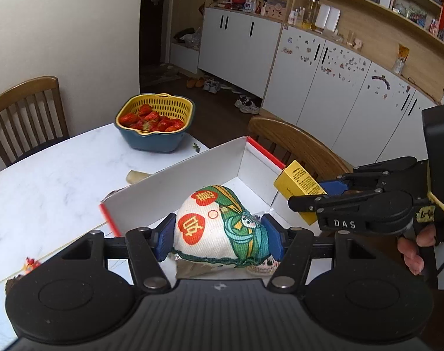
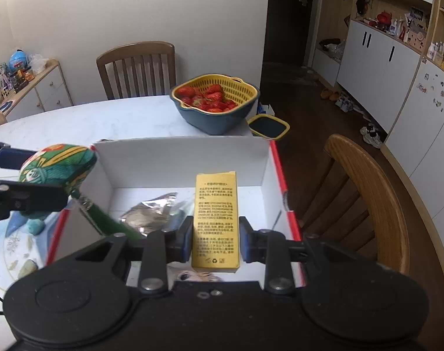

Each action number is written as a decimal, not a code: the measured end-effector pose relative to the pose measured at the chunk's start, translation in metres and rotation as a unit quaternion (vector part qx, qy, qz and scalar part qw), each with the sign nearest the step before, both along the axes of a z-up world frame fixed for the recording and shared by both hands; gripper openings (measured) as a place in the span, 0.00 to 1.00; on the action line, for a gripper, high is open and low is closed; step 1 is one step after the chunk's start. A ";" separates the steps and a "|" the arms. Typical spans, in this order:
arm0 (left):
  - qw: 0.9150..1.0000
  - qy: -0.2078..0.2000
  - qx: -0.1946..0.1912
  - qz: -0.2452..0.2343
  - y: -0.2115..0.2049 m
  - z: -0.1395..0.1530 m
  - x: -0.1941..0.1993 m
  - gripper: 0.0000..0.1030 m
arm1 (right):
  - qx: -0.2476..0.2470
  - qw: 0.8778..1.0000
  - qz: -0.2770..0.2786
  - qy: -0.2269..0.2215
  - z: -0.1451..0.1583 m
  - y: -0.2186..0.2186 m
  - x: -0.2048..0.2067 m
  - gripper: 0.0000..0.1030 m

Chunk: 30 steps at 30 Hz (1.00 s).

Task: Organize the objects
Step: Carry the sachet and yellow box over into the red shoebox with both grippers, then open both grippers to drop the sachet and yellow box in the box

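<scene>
My left gripper [image 1: 219, 238] is shut on a stuffed cloth pouch [image 1: 222, 228], white and green with red hearts, held over the near edge of a white cardboard box with red trim [image 1: 192, 184]. In the right wrist view the pouch [image 2: 61, 163] hangs at the box's left wall, a green tassel [image 2: 105, 219] trailing from it. My right gripper [image 2: 216, 239] is shut on a tall yellow carton with printed text [image 2: 216, 219], held above the box's floor [image 2: 251, 204]. The same carton [image 1: 300, 184] shows at the box's right side in the left wrist view. A silver foil packet [image 2: 154, 213] lies inside the box.
A yellow strainer of strawberries in a blue bowl [image 2: 216, 102] stands on the white marble table [image 1: 46, 181] beyond the box. A small yellow-rimmed lid [image 2: 268, 127] lies beside it. Wooden chairs [image 2: 368, 199] stand at the right and far sides. White cabinets line the right wall.
</scene>
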State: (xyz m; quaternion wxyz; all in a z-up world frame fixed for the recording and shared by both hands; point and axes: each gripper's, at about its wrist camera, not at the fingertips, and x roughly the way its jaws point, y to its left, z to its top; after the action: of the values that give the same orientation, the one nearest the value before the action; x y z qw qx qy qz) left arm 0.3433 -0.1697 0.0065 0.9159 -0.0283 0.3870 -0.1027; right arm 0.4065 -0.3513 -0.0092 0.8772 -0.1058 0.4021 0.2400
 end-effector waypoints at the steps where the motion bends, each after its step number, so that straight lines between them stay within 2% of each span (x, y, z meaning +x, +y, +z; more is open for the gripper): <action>1: 1.000 0.003 0.004 0.001 -0.005 -0.003 0.006 0.60 | -0.001 1.000 0.002 0.001 -0.003 -0.001 0.003 0.28; 6: 0.999 0.025 0.021 0.006 -0.015 -0.024 0.030 0.60 | -0.008 1.000 0.008 0.006 -0.019 -0.003 0.018 0.28; 15: 0.998 0.053 0.036 0.018 -0.018 -0.058 0.061 0.60 | -0.031 0.999 0.027 0.027 -0.051 0.020 0.049 0.28; 30: 0.992 0.109 0.050 0.029 -0.014 -0.104 0.085 0.61 | -0.093 0.991 0.064 0.068 -0.090 0.038 0.071 0.28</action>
State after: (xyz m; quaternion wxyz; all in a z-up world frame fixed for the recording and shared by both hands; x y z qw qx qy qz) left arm 0.4288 -0.1842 -0.0977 0.8711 -0.0046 0.4882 -0.0531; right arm 0.4772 -0.3129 -0.0992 0.8167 -0.1957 0.4741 0.2644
